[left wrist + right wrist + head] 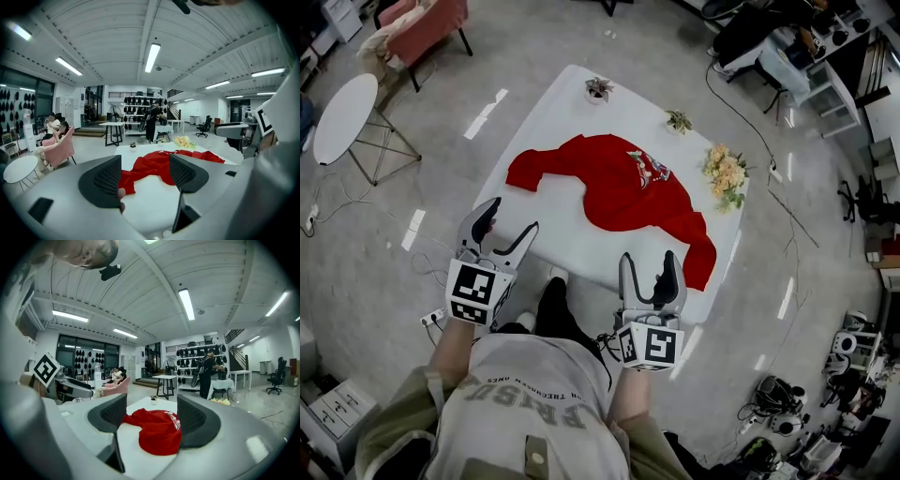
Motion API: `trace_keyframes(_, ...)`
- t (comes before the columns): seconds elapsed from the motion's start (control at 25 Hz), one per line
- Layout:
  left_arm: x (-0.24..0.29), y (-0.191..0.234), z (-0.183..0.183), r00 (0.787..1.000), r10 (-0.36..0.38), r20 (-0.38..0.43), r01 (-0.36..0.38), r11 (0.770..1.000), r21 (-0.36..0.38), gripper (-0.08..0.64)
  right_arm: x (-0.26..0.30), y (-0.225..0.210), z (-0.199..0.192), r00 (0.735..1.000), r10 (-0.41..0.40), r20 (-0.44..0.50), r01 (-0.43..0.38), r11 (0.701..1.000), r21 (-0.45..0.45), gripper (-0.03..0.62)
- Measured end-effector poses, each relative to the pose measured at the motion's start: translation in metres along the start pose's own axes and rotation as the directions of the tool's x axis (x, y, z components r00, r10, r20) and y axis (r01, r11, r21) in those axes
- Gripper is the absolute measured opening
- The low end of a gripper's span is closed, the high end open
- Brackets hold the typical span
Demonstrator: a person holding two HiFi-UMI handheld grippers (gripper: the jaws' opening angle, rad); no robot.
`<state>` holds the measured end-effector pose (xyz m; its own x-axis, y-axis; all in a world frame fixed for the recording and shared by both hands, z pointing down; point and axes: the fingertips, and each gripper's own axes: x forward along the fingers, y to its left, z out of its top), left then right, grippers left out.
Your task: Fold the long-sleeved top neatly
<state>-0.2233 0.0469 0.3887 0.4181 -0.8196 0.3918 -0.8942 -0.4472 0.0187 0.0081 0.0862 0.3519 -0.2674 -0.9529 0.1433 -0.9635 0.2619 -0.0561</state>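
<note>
Left claw (pixel 513 216) and right claw (pixel 649 258) both gape wide and empty, held in the air at the near edge of the white desk (pixel 572 103), touching nothing. The red long-sleeved top (pixel 619 187) lies rumpled across the desk, 1 sleeve drooping over the near right edge. Only bare desk lies between claws and top. Behind it sit a potted plant (pixel 599 89), a second plant (pixel 679 121) and a bunch of flowers (pixel 725 173). Only the gripper views show a standing person (pixel 152 123) at the far shelves.
</note>
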Motion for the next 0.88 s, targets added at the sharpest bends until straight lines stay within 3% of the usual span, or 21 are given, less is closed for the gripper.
trace_keyframes(0.24,0.075,0.005,0.034,0.999,-0.005,-0.032,0.006,1.000,0.031,0.302,0.069,-0.037,0.019,0.996,0.083,0.008,-0.084,0.996,0.005,0.328)
trace_keyframes(0.56,0.147,0.020,0.041,0.990,-0.052,-0.131,0.061,0.996,0.067,0.302,0.131,-0.045,-0.010,0.985,0.135,-0.105,-0.135,0.991,0.006,0.327)
trace_keyframes(0.72,0.183,0.032,0.026,0.972,-0.110,-0.210,0.129,0.989,0.079,0.302,0.154,-0.032,-0.038,0.966,0.156,-0.205,-0.157,0.988,0.010,0.327)
trace_keyframes(0.88,0.223,0.036,0.008,0.931,-0.189,-0.313,0.236,0.964,0.122,0.302,0.175,-0.013,-0.075,0.924,0.162,-0.347,-0.170,0.985,0.008,0.327)
